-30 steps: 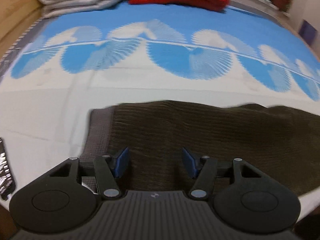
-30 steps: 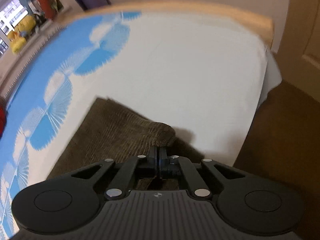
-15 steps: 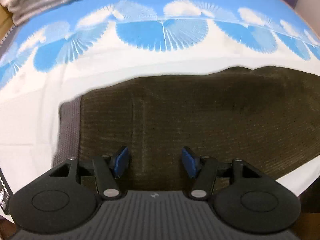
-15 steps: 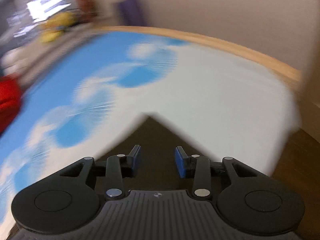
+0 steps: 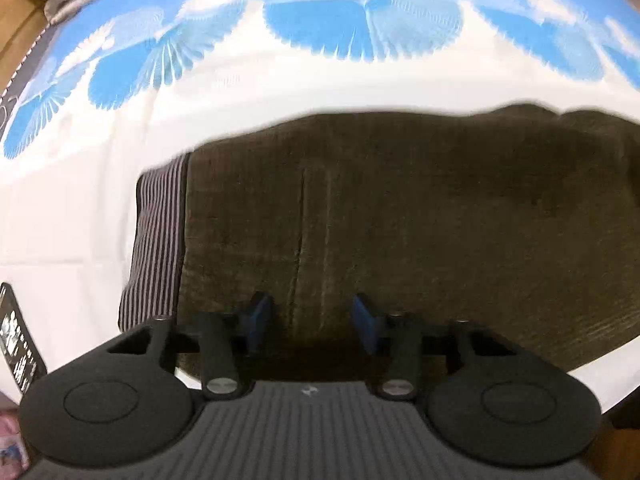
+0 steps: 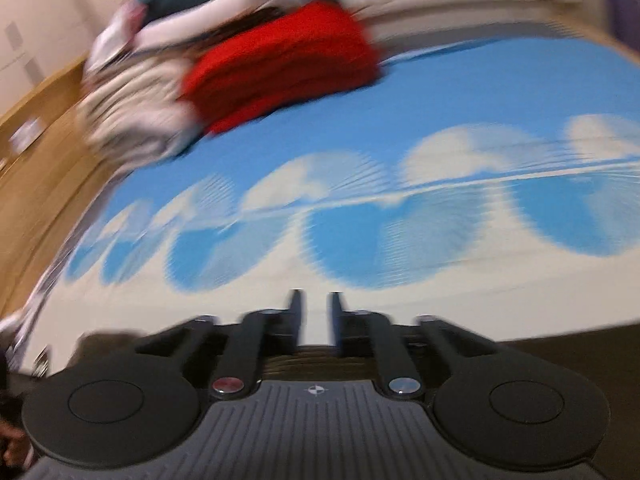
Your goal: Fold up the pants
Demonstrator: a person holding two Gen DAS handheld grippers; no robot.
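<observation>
One pair of dark brown corduroy pants (image 5: pixel 400 216) lies flat on one bed sheet printed with blue and white fan shapes (image 5: pixel 360 68), and two black hand-held grippers are in view, one per camera. The pants stretch sideways across the white lower part of the sheet, near its front edge, with a striped grey ribbed waistband (image 5: pixel 158 240) at their left end and a vertical seam running down the ribbed cloth; the right end is rumpled and slightly raised. The left gripper (image 5: pixel 312 324) hovers over the near edge of the pants with its blue-padded fingers (image 5: pixel 256 320) wide apart, holding nothing. The right gripper (image 6: pixel 314 312) has its fingers separated by a narrow gap with nothing between them, and a strip of the brown cloth shows just below them; this view is heavily blurred. Beyond, at the head of the sheet, sit one folded red blanket (image 6: pixel 280 60) and one pile of pale folded bedding (image 6: pixel 136 92). Compared with half a second ago, the left gripper sits closer over the pants, which fill more of its view, and the right gripper's fingers have narrowed while its view has swung from the bed's corner to the bedding.
</observation>
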